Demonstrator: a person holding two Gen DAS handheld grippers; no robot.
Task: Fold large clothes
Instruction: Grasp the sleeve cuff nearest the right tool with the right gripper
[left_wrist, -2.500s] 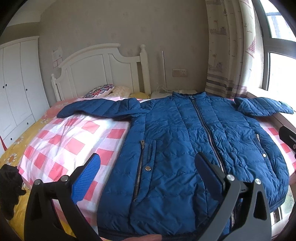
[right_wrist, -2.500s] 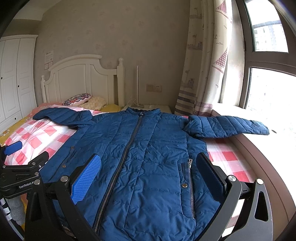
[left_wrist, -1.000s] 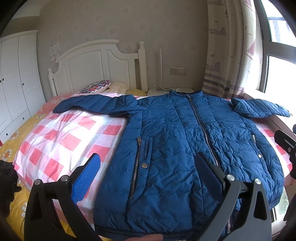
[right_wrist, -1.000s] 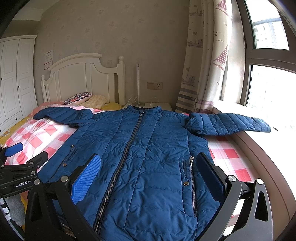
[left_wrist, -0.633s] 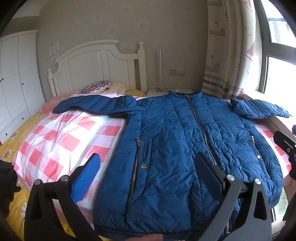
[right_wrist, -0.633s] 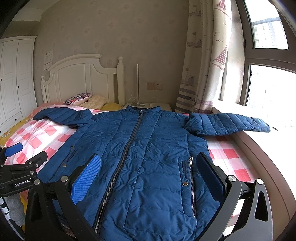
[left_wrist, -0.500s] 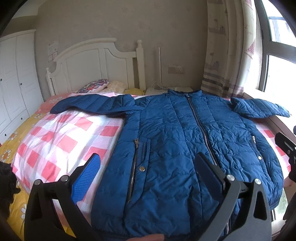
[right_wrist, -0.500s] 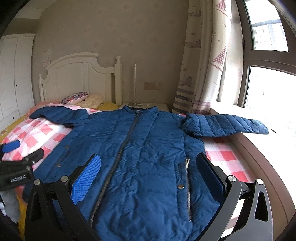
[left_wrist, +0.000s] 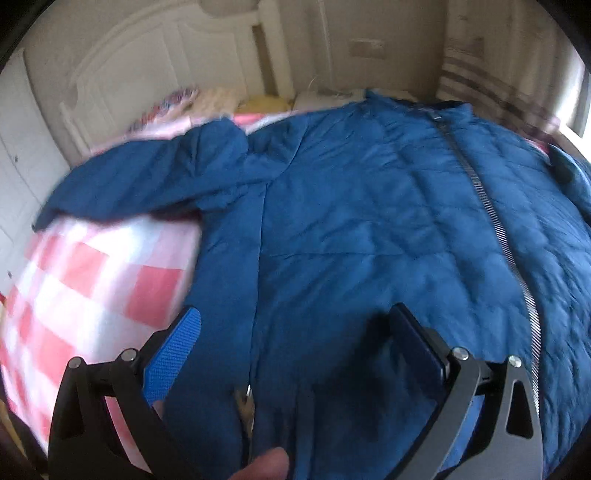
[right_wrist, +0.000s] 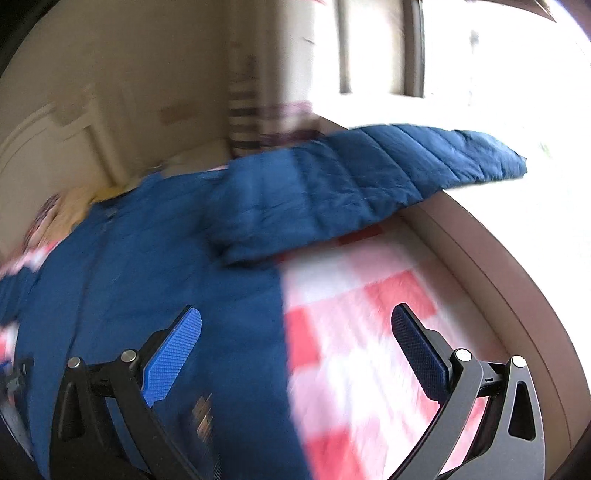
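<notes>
both grippers, left gripper (left_wrist: 295, 354) and right gripper (right_wrist: 295, 354), approach the spread blue jacket (left_wrist: 369, 229) with fingers released; next, likely grasp each sleeve to fold inward.

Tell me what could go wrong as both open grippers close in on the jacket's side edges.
1. The left gripper points at the pocket zipper; a pad could bite metal and slip.
2. The right gripper straddles the jacket edge and the checked sheet; it may pinch both.
3. The right sleeve overhangs the window ledge and could drag off when folded.
</notes>
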